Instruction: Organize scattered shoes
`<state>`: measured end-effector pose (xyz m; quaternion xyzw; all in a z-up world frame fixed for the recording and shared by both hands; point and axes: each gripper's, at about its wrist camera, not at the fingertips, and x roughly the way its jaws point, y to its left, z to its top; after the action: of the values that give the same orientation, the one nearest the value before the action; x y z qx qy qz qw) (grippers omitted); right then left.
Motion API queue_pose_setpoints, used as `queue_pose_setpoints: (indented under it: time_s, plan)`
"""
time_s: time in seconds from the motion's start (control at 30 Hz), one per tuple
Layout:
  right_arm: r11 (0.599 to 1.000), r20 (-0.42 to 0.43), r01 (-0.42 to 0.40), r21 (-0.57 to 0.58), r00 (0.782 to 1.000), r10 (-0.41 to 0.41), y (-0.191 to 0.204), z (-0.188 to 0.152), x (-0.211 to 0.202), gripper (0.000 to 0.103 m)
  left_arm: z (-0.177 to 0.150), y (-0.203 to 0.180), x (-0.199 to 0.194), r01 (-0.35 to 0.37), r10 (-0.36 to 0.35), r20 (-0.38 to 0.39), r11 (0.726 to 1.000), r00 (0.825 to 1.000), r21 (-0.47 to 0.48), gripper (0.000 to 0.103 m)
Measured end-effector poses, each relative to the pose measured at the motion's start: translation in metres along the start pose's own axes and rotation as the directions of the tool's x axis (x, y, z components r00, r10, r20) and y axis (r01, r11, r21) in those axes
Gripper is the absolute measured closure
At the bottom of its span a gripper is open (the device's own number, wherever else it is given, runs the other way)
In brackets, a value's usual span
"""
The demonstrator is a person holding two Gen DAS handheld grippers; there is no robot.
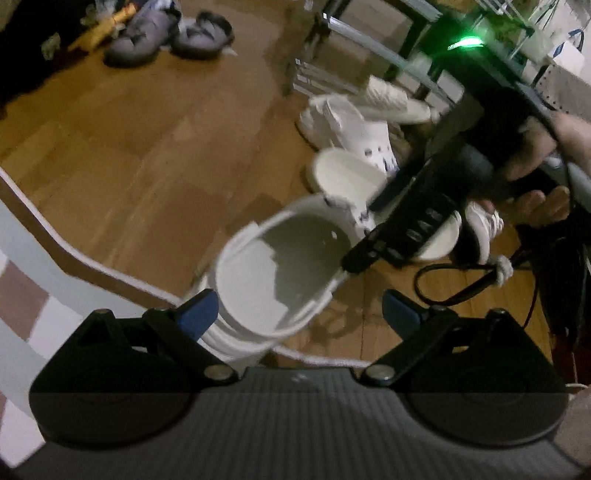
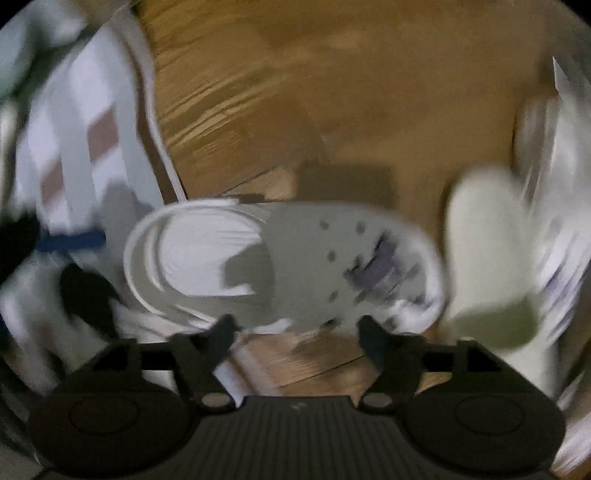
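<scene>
In the left wrist view a white clog (image 1: 280,273) lies on the wood floor with its opening facing up, partly over the rug's edge. My left gripper (image 1: 299,310) is open, its blue fingertips (image 1: 195,312) wide apart on either side of the clog's heel end. My right gripper (image 1: 399,229), held by a hand (image 1: 532,173), reaches down to the clog's far rim. In the blurred right wrist view the same clog (image 2: 288,262) lies crosswise just beyond my right gripper (image 2: 295,328), which is open and does not press on it.
A second white clog (image 1: 343,177) and white sneakers (image 1: 395,99) lie by a metal rack (image 1: 369,48). Grey slippers (image 1: 166,33) sit far back left. A checked rug (image 1: 22,295) borders the floor. A black cable (image 1: 454,280) loops at right.
</scene>
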<state>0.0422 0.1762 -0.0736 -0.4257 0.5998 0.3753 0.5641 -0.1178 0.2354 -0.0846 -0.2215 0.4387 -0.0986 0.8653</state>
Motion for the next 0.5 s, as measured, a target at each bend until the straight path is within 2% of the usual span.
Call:
queue_pose_setpoints:
  time_s: [0.1,0.27,0.37,0.5]
  plan:
    - [0.990,-0.019,0.075,-0.116,0.997,-0.077,0.017,-0.002,0.002,0.023,-0.002,0.005,0.008,0.039,-0.042,-0.044,0.997,0.998,-0.070,0.006]
    - [0.997,-0.007,0.048,-0.060,0.999,-0.049,0.012,-0.003,0.008,0.023,-0.011,0.010,0.011,0.119,-0.131,-0.070,0.981,0.989,-0.152,0.002]
    - [0.998,-0.017,0.036,-0.060,0.999,-0.037,0.013,-0.005,0.016,0.023,-0.013,0.010,0.013,0.107,-0.121,-0.083,0.982,0.989,-0.153,0.002]
    - [0.992,-0.014,0.060,-0.114,0.998,-0.062,0.017,-0.009,0.024,0.024,-0.015,0.008,0.014,0.051,-0.063,-0.093,0.991,0.994,-0.125,0.002]
